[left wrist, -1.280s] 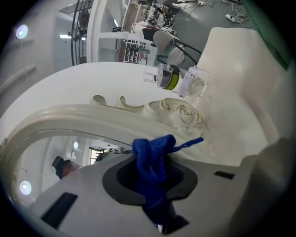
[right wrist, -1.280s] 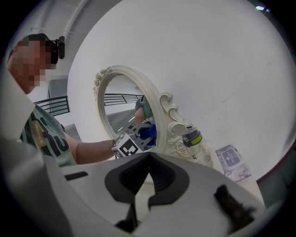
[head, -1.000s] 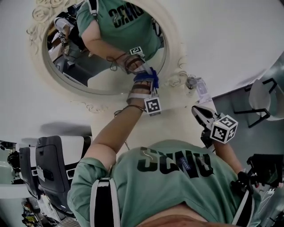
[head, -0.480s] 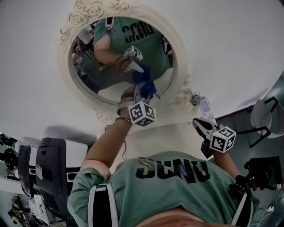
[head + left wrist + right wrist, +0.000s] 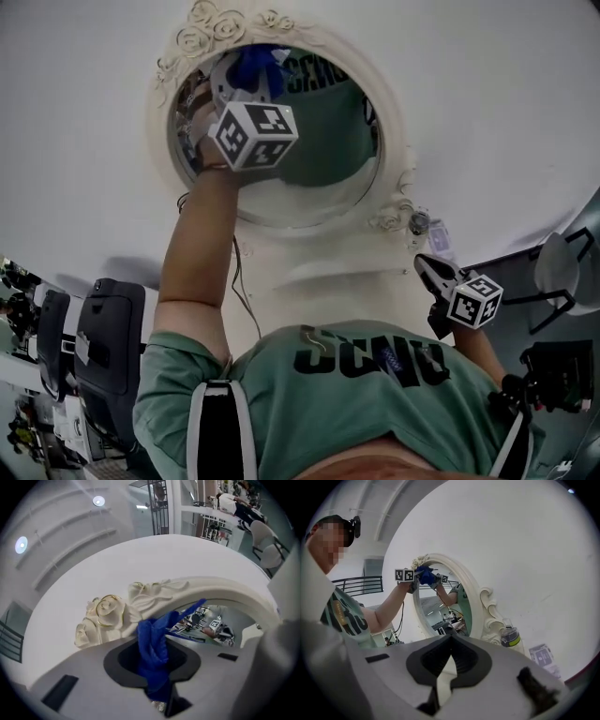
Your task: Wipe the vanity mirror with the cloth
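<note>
White wall [image 5: 487,112] filled most of the head view, and the oval mirror [image 5: 319,159] was set on it in a carved cream frame [image 5: 401,141]. The left gripper [image 5: 242,89] was held at the top of the glass with the blue cloth [image 5: 253,61] in it. The right gripper [image 5: 433,272] was kept low beside the frame, near 1 small bottle [image 5: 419,222] and well apart from the glass. 1 chair [image 5: 562,267] was seen at the far right.

From the left gripper view, the 2 jaws were seen clamped on the cloth, whose free end reached over the glass just under the frame's roses [image 5: 108,616].

From the right gripper view, that gripper's jaws were seen closed, with nothing between them.

Wiping was judged to be under way at the upper edge. No streaks could be made out, so the part left could not be told.
</note>
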`<state>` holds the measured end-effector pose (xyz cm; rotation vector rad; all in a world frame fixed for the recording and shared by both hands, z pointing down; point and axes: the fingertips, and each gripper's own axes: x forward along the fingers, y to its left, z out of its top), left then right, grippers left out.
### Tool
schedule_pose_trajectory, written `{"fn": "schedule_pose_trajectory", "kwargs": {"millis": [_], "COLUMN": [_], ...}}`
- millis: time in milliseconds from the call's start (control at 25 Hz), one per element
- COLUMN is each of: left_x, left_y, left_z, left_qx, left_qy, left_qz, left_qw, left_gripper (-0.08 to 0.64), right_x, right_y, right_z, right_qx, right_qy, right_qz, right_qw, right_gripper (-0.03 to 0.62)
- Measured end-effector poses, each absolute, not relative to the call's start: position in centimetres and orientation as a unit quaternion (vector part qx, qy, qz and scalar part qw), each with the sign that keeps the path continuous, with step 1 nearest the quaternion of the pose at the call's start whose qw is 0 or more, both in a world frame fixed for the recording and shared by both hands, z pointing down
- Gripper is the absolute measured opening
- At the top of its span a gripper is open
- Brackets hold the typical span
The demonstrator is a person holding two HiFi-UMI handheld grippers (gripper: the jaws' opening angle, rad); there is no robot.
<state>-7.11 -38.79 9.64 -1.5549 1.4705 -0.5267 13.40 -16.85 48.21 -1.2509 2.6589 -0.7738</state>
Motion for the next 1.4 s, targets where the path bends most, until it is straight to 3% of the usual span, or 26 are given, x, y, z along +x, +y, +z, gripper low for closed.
{"fn": "schedule_pose_trajectory", "kwargs": {"millis": [280,520,760,920,1160,1400], "left_x": [-5.7,0.6,9.4,14.4,12.8,0.6], "left_y": [-38.9,-38.6,-39.5,-38.7,-37.1,-36.5], "left_z": [9.5,12.2,22.3,30.5,45.9,61.7], "left_qx": [-0.629,-0.62,-0.599,-0.599,-0.585,-0.56], "left_qy": [0.614,0.585,0.489,0.432,0.333,0.266], "left_qz": [-0.185,-0.189,-0.266,-0.312,-0.432,-0.599], "left_qw": [0.44,0.487,0.575,0.597,0.601,0.507], "left_gripper": [0.084,0.08,0.072,0.067,0.067,0.064], "right_x": [14.3,14.0,16.8,19.3,19.5,19.4], "right_y": [-16.7,-17.0,-17.4,-16.8,-16.1,-16.0], "right_z": [48.7,49.6,51.0,52.6,53.8,53.9], "right_qx": [-0.422,-0.424,-0.439,-0.441,-0.433,-0.435], "right_qy": [0.867,0.865,0.852,0.844,0.846,0.843], "right_qz": [-0.261,-0.264,-0.283,-0.3,-0.306,-0.31], "right_qw": [0.05,0.047,0.048,0.054,0.054,0.058], "right_gripper": [0.008,0.008,0.008,0.008,0.008,0.008]}}
